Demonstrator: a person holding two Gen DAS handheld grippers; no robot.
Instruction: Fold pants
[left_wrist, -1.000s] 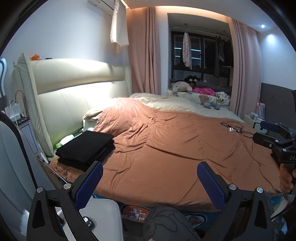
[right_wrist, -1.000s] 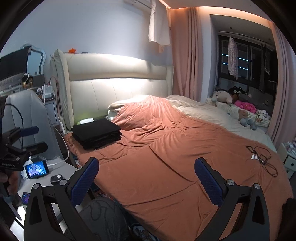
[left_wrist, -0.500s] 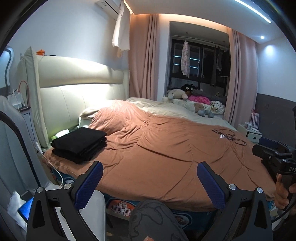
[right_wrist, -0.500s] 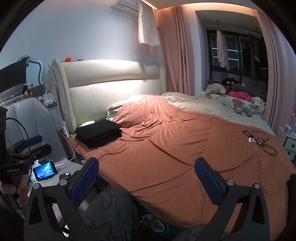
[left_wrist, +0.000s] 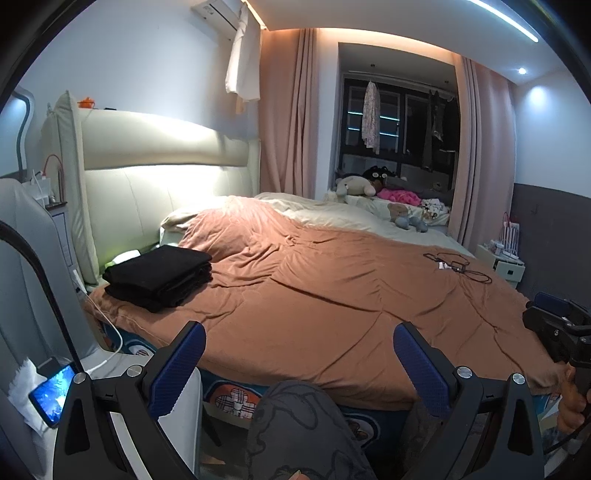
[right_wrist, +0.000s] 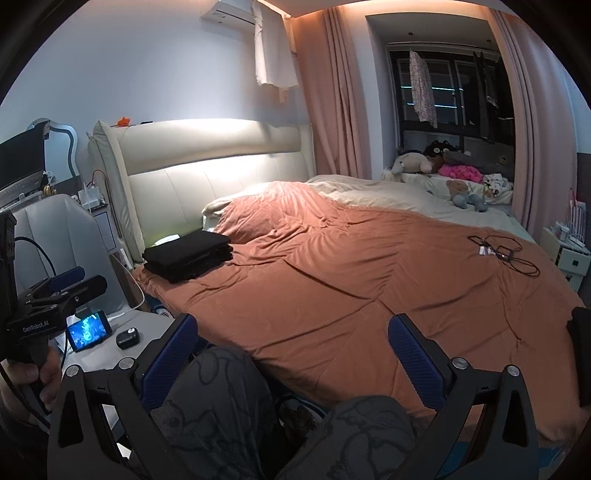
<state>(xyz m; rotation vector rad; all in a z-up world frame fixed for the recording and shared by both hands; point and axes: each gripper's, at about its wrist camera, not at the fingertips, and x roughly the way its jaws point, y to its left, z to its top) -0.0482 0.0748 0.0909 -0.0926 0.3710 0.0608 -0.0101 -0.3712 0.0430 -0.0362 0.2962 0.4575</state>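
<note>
Black pants (left_wrist: 159, 275) (right_wrist: 190, 254) are seen folded into a neat rectangular stack at the head corner of a bed, resting on its rust-orange duvet (left_wrist: 332, 295) (right_wrist: 351, 288) just below the cream padded headboard (left_wrist: 155, 166). The layered edges of the stack are turned toward the foot of the bed. Both tools are held back from the mattress, above the person's patterned grey knees (right_wrist: 221, 402). The left gripper (left_wrist: 295, 365) is shown with its blue-padded fingers spread wide and holding nothing; the right gripper (right_wrist: 291, 354) is likewise spread and empty. A lit phone (right_wrist: 88, 329) is propped on the white bench beside the bed, and a tangled black cable (left_wrist: 458, 266) lies on the duvet, well apart from the pants.
</note>
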